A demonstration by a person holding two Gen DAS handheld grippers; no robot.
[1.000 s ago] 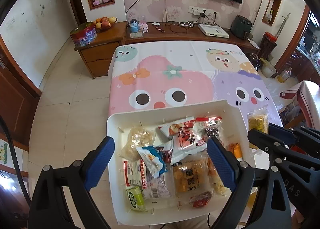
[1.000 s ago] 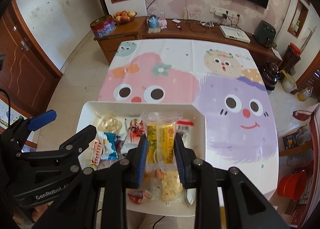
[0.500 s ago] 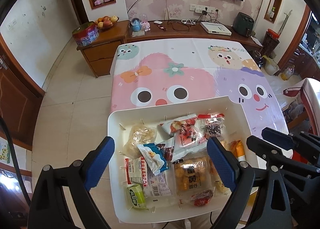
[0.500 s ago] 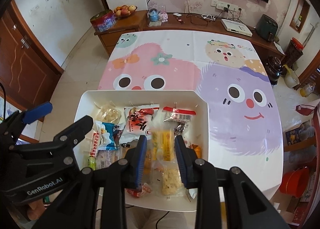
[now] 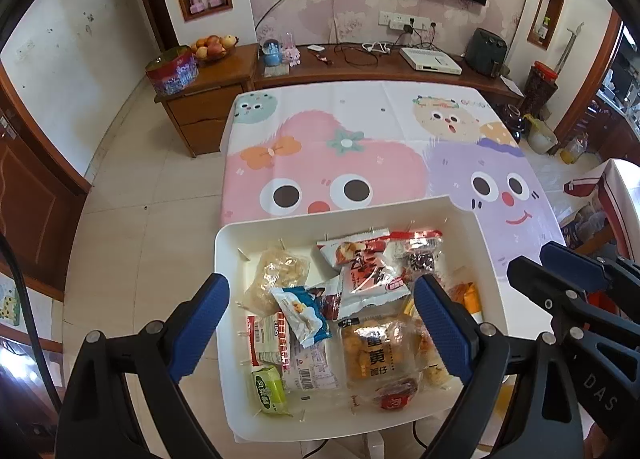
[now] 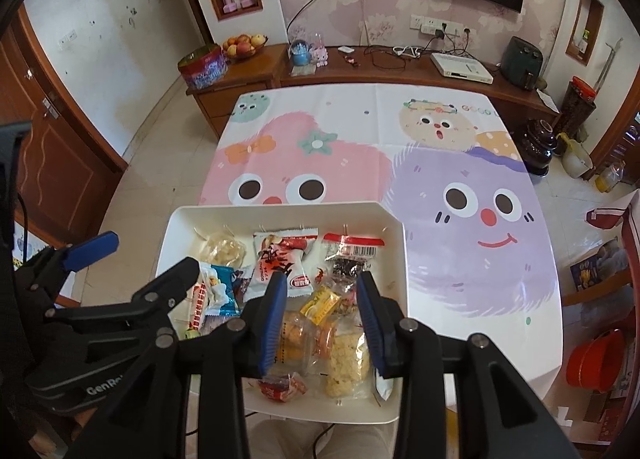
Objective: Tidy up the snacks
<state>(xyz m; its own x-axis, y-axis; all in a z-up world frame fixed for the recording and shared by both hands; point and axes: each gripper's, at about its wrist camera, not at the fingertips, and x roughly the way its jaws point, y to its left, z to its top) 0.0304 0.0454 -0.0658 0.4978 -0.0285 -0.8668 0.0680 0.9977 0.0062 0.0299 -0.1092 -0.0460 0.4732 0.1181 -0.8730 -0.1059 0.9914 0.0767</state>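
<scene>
A white bin (image 5: 280, 227) (image 6: 394, 247) sits at the near edge of the table and holds several wrapped snacks. My left gripper (image 5: 320, 323) is open and empty, its fingers wide above the bin's near half. My right gripper (image 6: 322, 317) is open and empty above the bin's right part. A yellow snack pack (image 6: 322, 301) lies in the bin just beyond its fingers, on other packets. A red-and-white packet (image 5: 370, 271) (image 6: 282, 263) and a blue packet (image 5: 304, 313) (image 6: 218, 289) lie in the bin's middle.
The table carries a cartoon-monster cloth (image 5: 340, 155) (image 6: 460, 195). A wooden sideboard (image 5: 360, 67) with a fruit bowl (image 6: 242, 45) and a tin (image 5: 172, 71) stands behind the far edge. Tiled floor lies left of the table. A red basin (image 6: 596, 359) sits on the floor at right.
My right gripper has opened and let go of the yellow snack pack, which now lies in the bin. Both grippers have drawn back a little. The left gripper stays open.
</scene>
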